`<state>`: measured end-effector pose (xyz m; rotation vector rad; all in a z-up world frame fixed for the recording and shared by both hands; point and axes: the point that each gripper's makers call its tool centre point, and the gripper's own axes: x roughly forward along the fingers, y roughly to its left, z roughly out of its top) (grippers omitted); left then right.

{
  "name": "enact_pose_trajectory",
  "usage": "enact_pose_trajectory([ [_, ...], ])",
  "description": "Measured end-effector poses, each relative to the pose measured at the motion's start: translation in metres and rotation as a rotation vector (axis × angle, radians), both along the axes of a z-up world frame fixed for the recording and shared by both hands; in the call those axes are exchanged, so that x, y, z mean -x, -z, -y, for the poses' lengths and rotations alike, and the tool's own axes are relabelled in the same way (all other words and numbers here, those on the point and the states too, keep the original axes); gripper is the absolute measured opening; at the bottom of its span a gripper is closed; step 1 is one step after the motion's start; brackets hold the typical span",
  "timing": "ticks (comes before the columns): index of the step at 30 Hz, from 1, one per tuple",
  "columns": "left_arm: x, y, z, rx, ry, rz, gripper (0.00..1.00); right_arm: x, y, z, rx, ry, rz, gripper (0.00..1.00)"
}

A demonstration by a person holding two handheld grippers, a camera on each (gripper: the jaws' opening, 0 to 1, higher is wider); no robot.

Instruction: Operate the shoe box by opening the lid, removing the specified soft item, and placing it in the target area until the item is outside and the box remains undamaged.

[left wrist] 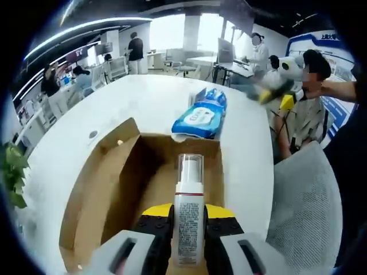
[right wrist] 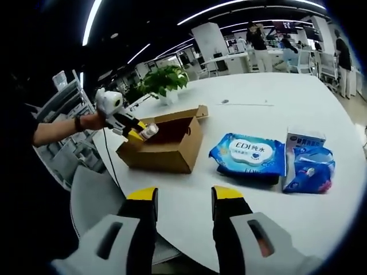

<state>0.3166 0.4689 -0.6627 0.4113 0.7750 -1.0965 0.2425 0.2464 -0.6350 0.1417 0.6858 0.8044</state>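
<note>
Left gripper (left wrist: 188, 229) clamps white pump bottle with printed label (left wrist: 188, 215), held over open brown cardboard box (left wrist: 109, 189) on white table (left wrist: 137, 103). Blue wet-wipes pack (left wrist: 200, 117) touching box's far edge. Right gripper (right wrist: 183, 200) wide open, empty, above table edge.

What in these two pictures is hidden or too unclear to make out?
- Left gripper view: base of the white pump bottle, hidden between the left tongs.
- Left gripper view: right tongs, motion-blurred.
- Right gripper view: floor of the brown cardboard box, hidden by its wall.
</note>
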Motion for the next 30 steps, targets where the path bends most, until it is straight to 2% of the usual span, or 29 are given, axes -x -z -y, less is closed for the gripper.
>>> enact_pose_trajectory([
  [4,0.01,-0.015,0.022,0.029,0.067,0.018,0.19,0.0,-0.009,-0.01,-0.003,-0.053,0.017,0.34],
  [5,0.017,-0.021,0.032,0.039,0.108,0.026,0.19,0.0,-0.01,-0.012,-0.003,-0.065,0.02,0.34],
  [11,0.036,-0.034,0.06,0.052,0.21,0.047,0.19,-0.001,-0.021,-0.029,-0.007,-0.121,0.043,0.35],
  [18,0.053,-0.04,0.08,0.081,0.278,0.037,0.19,-0.002,-0.027,-0.051,-0.012,-0.201,0.069,0.35],
  [22,0.062,-0.044,0.088,0.103,0.3,0.019,0.19,0.003,-0.029,-0.063,-0.011,-0.251,0.075,0.35],
  [30,0.083,-0.057,0.106,0.133,0.395,0.009,0.19,0.013,-0.036,-0.081,-0.025,-0.357,0.103,0.36],
])
